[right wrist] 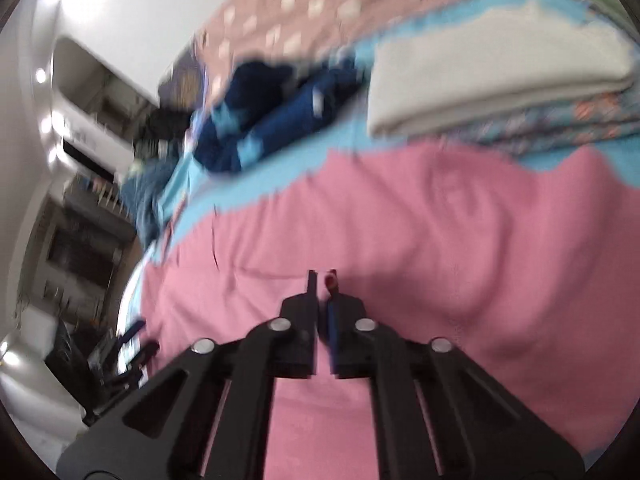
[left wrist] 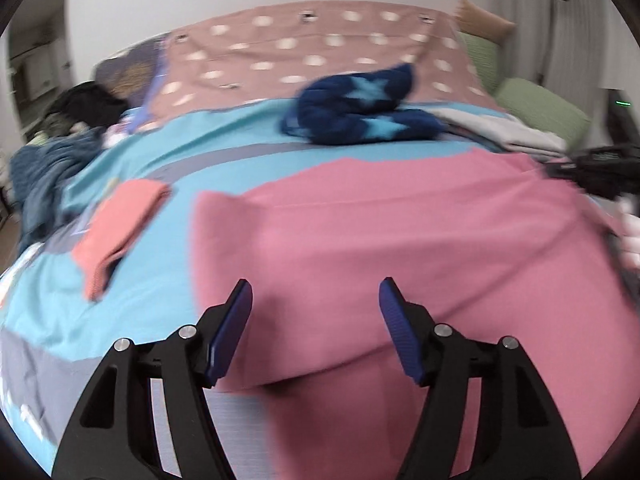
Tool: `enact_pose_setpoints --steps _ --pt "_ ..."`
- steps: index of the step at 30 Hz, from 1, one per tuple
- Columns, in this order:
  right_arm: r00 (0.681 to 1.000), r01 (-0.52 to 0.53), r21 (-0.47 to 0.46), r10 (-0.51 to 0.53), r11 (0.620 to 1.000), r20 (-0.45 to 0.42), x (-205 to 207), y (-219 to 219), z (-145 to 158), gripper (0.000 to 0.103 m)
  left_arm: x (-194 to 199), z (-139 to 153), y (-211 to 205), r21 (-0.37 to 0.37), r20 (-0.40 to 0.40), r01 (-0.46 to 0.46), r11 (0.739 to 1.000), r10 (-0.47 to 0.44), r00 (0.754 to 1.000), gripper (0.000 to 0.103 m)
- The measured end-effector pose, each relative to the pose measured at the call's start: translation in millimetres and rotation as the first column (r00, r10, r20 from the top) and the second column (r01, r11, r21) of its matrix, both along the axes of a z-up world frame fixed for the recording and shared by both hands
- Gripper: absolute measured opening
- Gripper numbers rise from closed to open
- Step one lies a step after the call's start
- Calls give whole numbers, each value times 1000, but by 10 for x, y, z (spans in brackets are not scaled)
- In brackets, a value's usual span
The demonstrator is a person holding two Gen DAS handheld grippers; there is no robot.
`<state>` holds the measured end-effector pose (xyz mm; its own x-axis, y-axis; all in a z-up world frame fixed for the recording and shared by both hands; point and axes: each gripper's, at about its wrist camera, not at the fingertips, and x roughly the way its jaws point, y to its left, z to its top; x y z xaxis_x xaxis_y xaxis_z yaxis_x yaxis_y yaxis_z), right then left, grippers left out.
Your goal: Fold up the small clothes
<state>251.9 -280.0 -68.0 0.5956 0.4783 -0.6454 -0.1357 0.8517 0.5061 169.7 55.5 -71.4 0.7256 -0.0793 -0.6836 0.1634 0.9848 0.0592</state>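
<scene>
Bed (left wrist: 132, 312) under pink garment (left wrist: 400, 240); left hand-held gripper (left wrist: 316, 300) spread, right hand-held gripper (right wrist: 322, 280) pressed together; no legible writing.

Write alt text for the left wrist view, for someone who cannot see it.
An open left gripper with blue-padded fingers hovers over a large pink cloth garment spread on a turquoise bedspread. A folded coral cloth lies left; a navy star-patterned fleece lies beyond.

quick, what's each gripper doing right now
left gripper: jaws open, empty, over the large pink cloth garment.
right gripper: jaws closed; any pinch of the garment cannot be told.
</scene>
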Motion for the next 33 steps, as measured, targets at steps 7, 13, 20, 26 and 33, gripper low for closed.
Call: enact_pose_setpoints --steps 7,13,20,26,33 --pt "992 120 -139 -123 983 -11 -90 -173 -157 35 65 -56 312 -14 -43 -60 998 59 997 67" --pt "997 68 -140 -72 988 -30 -325 -248 -142 42 70 -103 412 -64 -72 -60 996 56 996 67" --pt "999 34 -435 -42 900 -7 -645 108 -219 45 158 -204 626 -109 -144 -171 979 155 977 73" --pt "996 74 -468 -44 880 76 -1090 140 -68 51 149 -127 894 -260 -123 -205 944 178 976 62" --pt "998 59 -433 -41 900 50 -1122 248 1 52 813 -237 988 -513 -233 -161 843 44 972 54"
